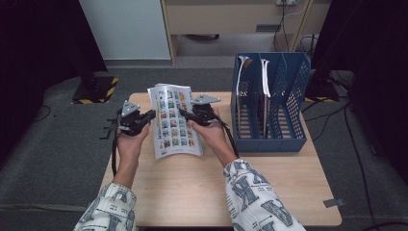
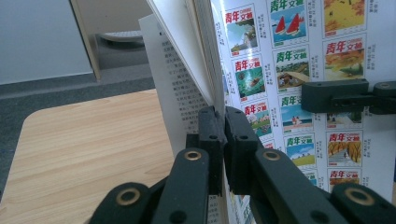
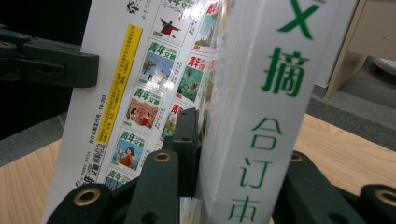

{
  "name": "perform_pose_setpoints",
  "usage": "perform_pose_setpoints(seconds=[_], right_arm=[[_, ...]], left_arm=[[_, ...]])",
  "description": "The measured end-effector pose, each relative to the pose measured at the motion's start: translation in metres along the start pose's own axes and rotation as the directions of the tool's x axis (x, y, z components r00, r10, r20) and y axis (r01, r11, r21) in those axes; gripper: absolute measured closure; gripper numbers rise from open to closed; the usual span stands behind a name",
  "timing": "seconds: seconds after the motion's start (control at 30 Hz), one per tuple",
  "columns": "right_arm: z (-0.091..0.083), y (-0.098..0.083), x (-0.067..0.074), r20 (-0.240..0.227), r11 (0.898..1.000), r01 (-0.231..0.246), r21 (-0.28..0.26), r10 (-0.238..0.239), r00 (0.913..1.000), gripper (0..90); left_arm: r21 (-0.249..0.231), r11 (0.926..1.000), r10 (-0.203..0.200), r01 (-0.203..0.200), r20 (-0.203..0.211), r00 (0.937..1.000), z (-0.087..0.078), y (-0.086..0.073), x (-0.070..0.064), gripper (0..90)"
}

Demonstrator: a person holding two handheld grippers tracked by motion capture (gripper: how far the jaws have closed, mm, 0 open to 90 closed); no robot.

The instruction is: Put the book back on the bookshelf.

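Note:
A thick magazine volume [image 1: 173,120] with rows of small cover pictures is held up over the wooden table [image 1: 192,192], tilted. My left gripper [image 1: 153,114] grips its left edge. In the left gripper view the jaws [image 2: 219,116] are shut on a thin sheaf of its pages [image 2: 299,70], and other pages fan out to the left. My right gripper [image 1: 182,111] holds the right side. In the right gripper view its jaws [image 3: 233,140] clamp the thick white spine [image 3: 261,107] with green characters. The left gripper's jaw [image 3: 60,63] shows on the far edge.
A blue slotted file rack [image 1: 269,134] stands at the table's right, with two books [image 1: 263,77] upright in its left slots. Dark stands and cables lie on the grey floor around the table. A white cabinet stands beyond the table.

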State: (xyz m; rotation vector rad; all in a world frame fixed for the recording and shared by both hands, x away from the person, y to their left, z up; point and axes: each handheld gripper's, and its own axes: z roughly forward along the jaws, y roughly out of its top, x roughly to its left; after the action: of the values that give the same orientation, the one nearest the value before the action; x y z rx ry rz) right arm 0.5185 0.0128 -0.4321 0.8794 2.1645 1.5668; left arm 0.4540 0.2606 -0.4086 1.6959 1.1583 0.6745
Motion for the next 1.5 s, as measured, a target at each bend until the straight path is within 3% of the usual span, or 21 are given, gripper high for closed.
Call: perform_pose_setpoints(seconds=[0.53,0.97,1.1,1.2,1.3,1.5], right_arm=[[-0.017,-0.015,0.004,-0.021,0.999,0.032,0.0,-0.032,0.9993,69.7],[-0.016,0.0,0.001,-0.095,0.997,0.048,0.059,-0.043,0.9945,66.0],[-0.012,0.007,0.001,-0.111,0.996,0.042,0.073,-0.034,0.9933,65.1],[-0.007,0.013,-0.002,-0.143,0.995,0.016,0.103,-0.002,0.9898,61.5],[-0.003,0.016,-0.002,-0.125,0.99,0.018,0.137,-0.001,0.9921,66.2],[0.001,0.016,-0.004,-0.104,0.988,-0.002,0.156,0.018,0.9944,70.4]], left_arm=[[-0.028,0.9993,0.026,-0.025,0.026,0.9993,-0.009,-0.017,-0.011,86.7],[-0.037,0.9992,0.019,-0.017,0.04,0.999,-0.011,-0.02,-0.01,86.8],[-0.038,0.9992,0.01,-0.008,0.046,0.9989,-0.012,-0.021,-0.008,86.8],[-0.04,0.9992,0.004,-0.002,0.047,0.9989,-0.012,-0.022,-0.006,86.8],[-0.041,0.9991,-0.003,0.005,0.049,0.9988,-0.012,-0.024,-0.005,86.8],[-0.041,0.9991,-0.01,0.012,0.05,0.9987,-0.012,-0.024,-0.003,86.7]])
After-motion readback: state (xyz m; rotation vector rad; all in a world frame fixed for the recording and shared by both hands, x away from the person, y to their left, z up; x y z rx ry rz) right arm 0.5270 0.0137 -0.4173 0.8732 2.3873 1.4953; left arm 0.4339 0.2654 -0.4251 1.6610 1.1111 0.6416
